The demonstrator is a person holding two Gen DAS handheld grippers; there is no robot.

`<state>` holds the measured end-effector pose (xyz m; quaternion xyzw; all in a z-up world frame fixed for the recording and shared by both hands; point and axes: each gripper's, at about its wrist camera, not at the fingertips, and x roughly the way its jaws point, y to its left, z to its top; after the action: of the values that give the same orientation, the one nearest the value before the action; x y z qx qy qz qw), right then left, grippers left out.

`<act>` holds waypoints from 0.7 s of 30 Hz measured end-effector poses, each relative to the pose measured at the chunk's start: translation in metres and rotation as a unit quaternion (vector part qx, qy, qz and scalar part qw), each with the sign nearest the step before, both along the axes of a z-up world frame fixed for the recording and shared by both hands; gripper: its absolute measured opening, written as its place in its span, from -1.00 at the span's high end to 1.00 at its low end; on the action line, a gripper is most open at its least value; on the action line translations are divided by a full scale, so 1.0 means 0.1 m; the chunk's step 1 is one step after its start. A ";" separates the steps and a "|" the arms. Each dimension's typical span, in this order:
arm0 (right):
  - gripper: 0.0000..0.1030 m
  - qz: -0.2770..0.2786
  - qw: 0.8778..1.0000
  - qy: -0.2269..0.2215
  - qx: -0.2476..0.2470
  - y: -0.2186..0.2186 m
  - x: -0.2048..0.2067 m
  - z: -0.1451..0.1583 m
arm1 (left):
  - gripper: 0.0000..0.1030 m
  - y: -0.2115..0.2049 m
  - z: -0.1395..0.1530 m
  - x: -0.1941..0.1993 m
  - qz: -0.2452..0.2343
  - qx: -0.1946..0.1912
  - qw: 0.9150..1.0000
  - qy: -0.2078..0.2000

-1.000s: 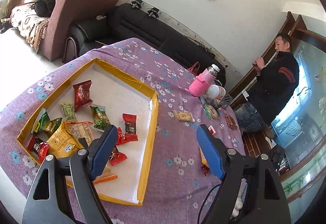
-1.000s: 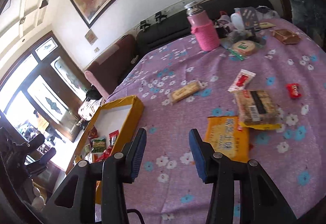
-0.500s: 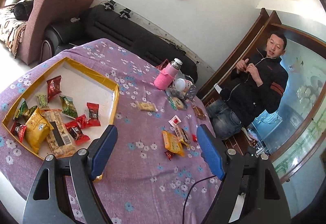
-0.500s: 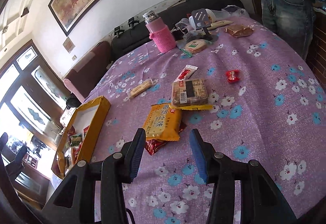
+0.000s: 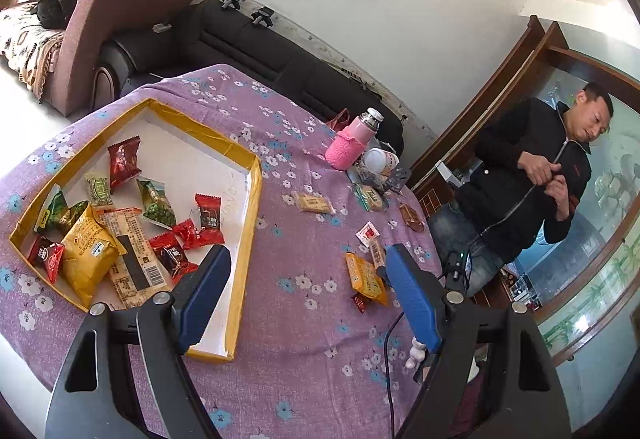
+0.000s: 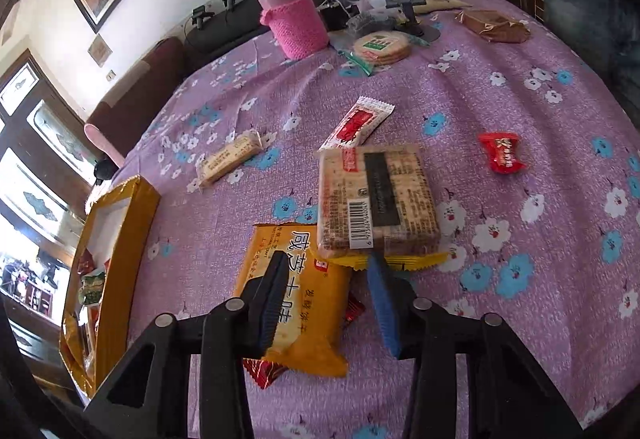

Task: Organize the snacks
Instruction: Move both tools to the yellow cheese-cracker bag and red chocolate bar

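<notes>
Purple floral tabletop (image 6: 520,87): right claw (image 6: 328,303) just narrowing, straddling yellow cracker pack (image 6: 304,303), contact unclear; left claw (image 5: 304,295) wide, empty.

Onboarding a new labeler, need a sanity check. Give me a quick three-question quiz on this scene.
1. True or false: the left gripper holds a snack.
2. Which lies nearest the pink bottle? A round cracker pack; B yellow packet; C barcoded pack.
3. Where does the lone red candy lie?
Key: 1 false, its jaws are open and empty. 2 A. 3 On the purple cloth, outside the tray.
</notes>
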<state>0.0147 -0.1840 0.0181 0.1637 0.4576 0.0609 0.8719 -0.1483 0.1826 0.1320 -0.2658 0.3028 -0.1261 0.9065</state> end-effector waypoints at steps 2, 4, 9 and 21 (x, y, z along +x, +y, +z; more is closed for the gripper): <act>0.38 0.020 1.000 0.002 -0.005 0.16 0.04 0.00 | -0.55 0.00 -0.05 0.08 -0.002 0.003 1.000 0.005; 0.38 0.049 0.999 0.001 -0.010 0.38 0.08 -0.01 | -0.55 -0.02 -0.11 0.16 -0.007 0.003 1.000 0.010; 0.45 0.139 0.990 -0.004 0.037 0.79 0.14 -0.05 | -0.55 -0.12 -0.26 0.30 -0.026 0.017 0.999 0.038; -0.07 0.019 1.000 -0.008 0.022 0.05 -0.37 0.01 | -0.55 -0.69 -0.45 0.66 -0.080 0.059 0.992 0.073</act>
<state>-0.0226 -0.1792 0.0187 0.1741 0.4525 0.0887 0.8701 -0.0821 0.1135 0.0874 -0.1952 0.3954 -0.1600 0.8831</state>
